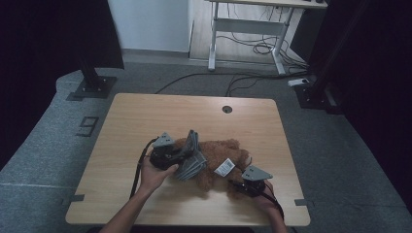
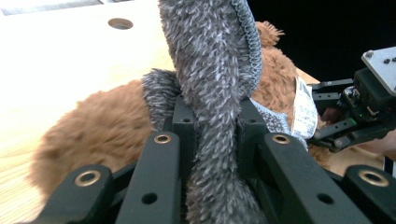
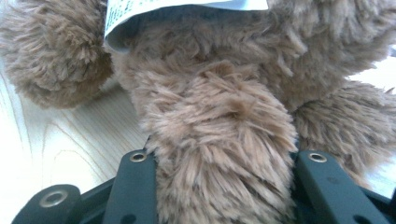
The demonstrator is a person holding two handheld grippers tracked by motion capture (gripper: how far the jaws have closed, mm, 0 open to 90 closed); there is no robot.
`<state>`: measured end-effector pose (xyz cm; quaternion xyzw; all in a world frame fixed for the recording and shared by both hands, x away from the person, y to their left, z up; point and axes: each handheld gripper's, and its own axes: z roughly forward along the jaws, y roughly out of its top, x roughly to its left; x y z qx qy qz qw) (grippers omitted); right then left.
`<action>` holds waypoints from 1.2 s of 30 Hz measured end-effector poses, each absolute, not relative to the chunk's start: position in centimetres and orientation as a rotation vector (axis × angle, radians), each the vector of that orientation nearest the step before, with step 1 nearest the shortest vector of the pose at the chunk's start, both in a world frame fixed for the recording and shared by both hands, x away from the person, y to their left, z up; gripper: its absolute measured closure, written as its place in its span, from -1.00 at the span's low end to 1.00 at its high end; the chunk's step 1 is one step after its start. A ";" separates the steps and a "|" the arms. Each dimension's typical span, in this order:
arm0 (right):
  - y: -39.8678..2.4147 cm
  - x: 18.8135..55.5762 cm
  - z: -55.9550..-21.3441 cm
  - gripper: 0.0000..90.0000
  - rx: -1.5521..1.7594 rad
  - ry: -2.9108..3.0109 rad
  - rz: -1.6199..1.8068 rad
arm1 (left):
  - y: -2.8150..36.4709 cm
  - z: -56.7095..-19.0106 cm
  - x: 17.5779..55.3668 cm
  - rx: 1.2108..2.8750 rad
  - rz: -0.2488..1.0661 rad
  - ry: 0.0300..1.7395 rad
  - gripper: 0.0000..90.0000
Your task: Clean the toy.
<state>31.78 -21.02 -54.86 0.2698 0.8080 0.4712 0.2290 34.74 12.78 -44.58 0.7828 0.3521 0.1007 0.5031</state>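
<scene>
High view: brown teddy bear [image 1: 218, 162] lying mid-table on the wooden table [image 1: 145, 116], white tag [image 1: 224, 167] on top. Left gripper [image 1: 182, 158] at the bear's left, clamped tight on grey fuzzy cloth [image 2: 210, 93]. Right gripper [image 1: 238, 184] at the bear's right, pinching a furry brown limb [image 3: 219, 154].

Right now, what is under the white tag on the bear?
Under the white tag only brown fur of the bear shows. The right gripper clamps a limb just below. Where the tag is sewn on is covered by the tag itself.
</scene>
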 end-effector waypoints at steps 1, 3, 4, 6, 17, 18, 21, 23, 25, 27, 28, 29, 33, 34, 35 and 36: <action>-21.0 31.8 -54.9 0.28 0.742 2.225 1.297 | 13.2 -44.6 34.5 1.881 0.261 0.851 0.66; -21.0 31.8 -54.9 0.28 0.751 2.224 1.299 | 14.1 -44.6 34.2 1.854 0.263 0.860 0.66; -21.0 31.7 -54.9 0.27 0.757 2.223 1.300 | 14.4 -44.6 34.3 1.851 0.262 0.866 0.66; -21.0 31.6 -54.9 0.22 0.763 2.221 1.301 | 15.1 -44.6 34.6 1.847 0.233 0.879 0.65; -22.9 31.2 -53.3 -0.54 0.998 2.151 1.509 | 15.3 -45.9 34.7 1.825 0.134 0.903 0.65; -23.0 31.2 -52.9 -0.56 1.019 2.145 1.542 | 15.2 -46.0 34.7 1.824 0.127 0.903 0.65; -21.7 31.5 -52.0 -0.53 1.042 2.174 1.549 | 15.1 -46.1 34.5 1.821 0.126 0.906 0.65; -20.2 31.9 -51.8 -0.49 1.029 2.206 1.514 | 15.2 -46.2 34.5 1.819 0.125 0.910 0.65; -19.0 32.4 -51.8 -0.37 1.047 2.201 1.439 | 15.4 -46.3 34.5 1.823 0.131 0.914 0.66; -18.7 33.1 -51.9 -0.22 1.104 2.191 1.398 | 15.6 -46.6 34.5 1.814 0.111 0.920 0.66; -18.6 33.4 -51.9 -0.17 1.102 2.198 1.382 | 15.7 -46.7 34.5 1.809 0.105 0.922 0.66; -18.5 33.5 -52.0 -0.13 1.090 2.205 1.358 | 15.8 -46.7 34.4 1.811 0.100 0.921 0.66; -18.3 34.1 -52.4 -0.09 1.075 2.222 1.309 | 15.7 -46.7 34.0 1.809 0.114 0.922 0.66; -18.3 34.2 -52.4 -0.09 1.072 2.224 1.310 | 15.6 -46.7 33.9 1.812 0.124 0.919 0.66; -18.4 34.2 -52.5 -0.11 1.063 2.230 1.310 | 15.6 -46.7 33.8 1.814 0.127 0.916 0.66; -18.4 34.2 -52.5 -0.13 1.063 2.232 1.312 | 15.5 -46.7 33.7 1.814 0.131 0.914 0.66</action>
